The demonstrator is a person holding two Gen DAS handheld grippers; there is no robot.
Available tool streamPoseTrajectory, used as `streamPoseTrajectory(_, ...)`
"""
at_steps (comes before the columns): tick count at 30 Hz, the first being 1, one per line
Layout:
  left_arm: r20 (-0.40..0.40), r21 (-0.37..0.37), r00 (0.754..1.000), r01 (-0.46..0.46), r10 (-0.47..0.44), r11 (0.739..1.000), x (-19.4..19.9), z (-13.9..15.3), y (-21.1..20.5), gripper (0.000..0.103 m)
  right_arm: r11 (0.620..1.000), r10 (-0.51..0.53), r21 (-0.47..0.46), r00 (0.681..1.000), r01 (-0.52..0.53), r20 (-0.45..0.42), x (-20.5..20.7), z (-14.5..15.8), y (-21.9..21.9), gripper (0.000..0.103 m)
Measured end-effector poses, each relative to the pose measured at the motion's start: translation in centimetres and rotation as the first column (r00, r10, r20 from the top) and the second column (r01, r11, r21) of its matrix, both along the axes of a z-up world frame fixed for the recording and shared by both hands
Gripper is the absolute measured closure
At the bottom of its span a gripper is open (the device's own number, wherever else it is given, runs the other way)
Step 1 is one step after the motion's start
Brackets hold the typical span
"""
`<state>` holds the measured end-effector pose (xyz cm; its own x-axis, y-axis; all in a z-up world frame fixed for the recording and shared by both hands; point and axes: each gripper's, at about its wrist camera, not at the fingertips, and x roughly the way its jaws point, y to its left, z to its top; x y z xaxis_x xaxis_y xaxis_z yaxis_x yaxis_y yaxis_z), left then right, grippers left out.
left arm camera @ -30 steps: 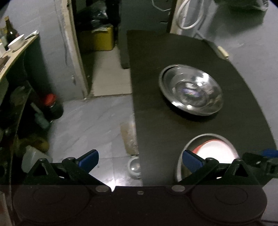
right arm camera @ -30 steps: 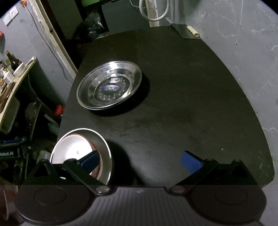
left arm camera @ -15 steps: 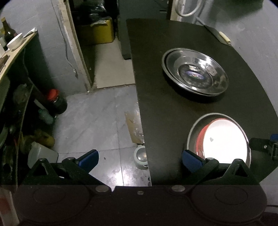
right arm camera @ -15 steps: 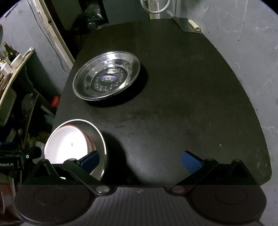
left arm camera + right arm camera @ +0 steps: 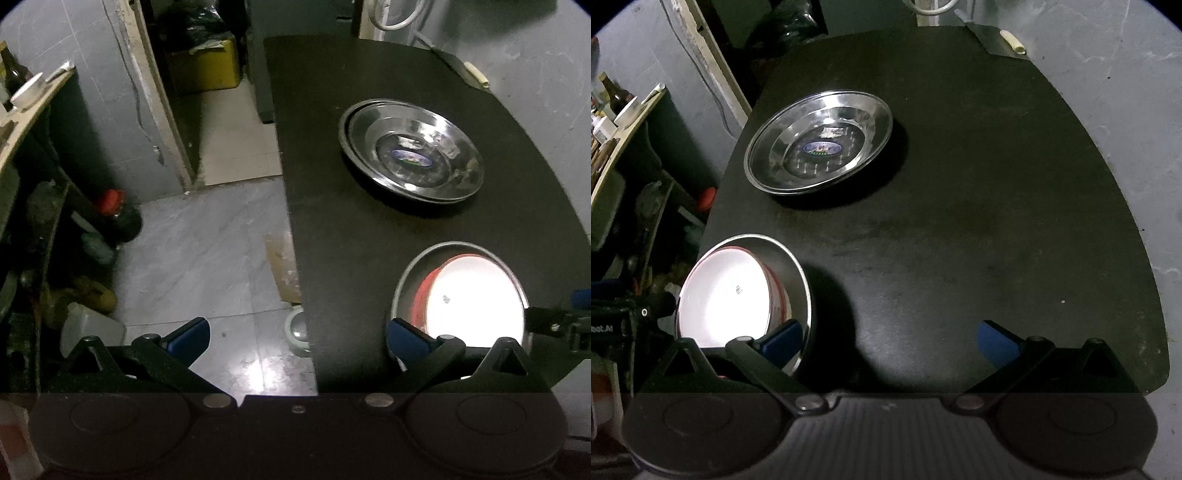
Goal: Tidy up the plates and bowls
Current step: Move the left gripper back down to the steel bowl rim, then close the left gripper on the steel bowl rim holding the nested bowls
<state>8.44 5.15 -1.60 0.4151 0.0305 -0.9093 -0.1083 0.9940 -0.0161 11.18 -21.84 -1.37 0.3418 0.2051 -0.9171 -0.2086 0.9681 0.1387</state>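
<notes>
Stacked steel plates [image 5: 412,151] lie on the black table [image 5: 351,229], also in the right wrist view [image 5: 818,142]. Nearer, a steel bowl [image 5: 410,269] holds a red-rimmed white bowl [image 5: 476,299]; both show in the right wrist view, the steel bowl [image 5: 798,273] and the white bowl [image 5: 727,295]. My left gripper [image 5: 297,338] is open and empty over the table's left edge, its right finger by the steel bowl's rim. My right gripper [image 5: 888,339] is open and empty over the table's near part, its left finger above that bowl.
Left of the table is tiled floor [image 5: 207,251] with bottles and a red-capped jar [image 5: 118,214] by a cluttered shelf [image 5: 33,103]. A yellow box [image 5: 207,70] sits in a doorway. A grey wall [image 5: 1126,110] borders the table's right side. A knife-like tool [image 5: 1008,37] lies at the far corner.
Both grippers have drawn back and risen a little, so the bowls and plates show more fully. The dishes have not moved. Both grippers stay open.
</notes>
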Motion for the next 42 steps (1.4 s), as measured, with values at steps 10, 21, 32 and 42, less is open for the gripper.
streamPoseTrajectory(10,-0.043,0.020,0.998,0.049,-0.048,0.999,0.0,-1.1,-1.3,0.001,1.000,0.011,-0.017,1.000,-0.012,-0.021,0.1,-0.5,0.6,0.000)
streamPoseTrajectory(21,-0.051,0.001,0.998,0.048,-0.048,0.999,0.3,-1.8,-1.0,0.001,1.000,0.013,-0.017,0.999,-0.014,-0.037,0.4,-0.9,0.6,0.000)
streamPoseTrajectory(32,-0.037,0.043,0.995,0.092,-0.090,0.995,0.6,-1.9,-1.6,0.001,0.997,0.053,-0.063,0.998,-0.054,-0.018,0.3,-0.8,1.3,0.000)
streamPoseTrajectory(42,-0.023,0.070,0.993,0.117,-0.115,0.991,0.5,-1.8,-1.8,0.001,0.984,0.123,-0.131,0.992,-0.117,0.035,-0.5,-0.3,2.1,0.000)
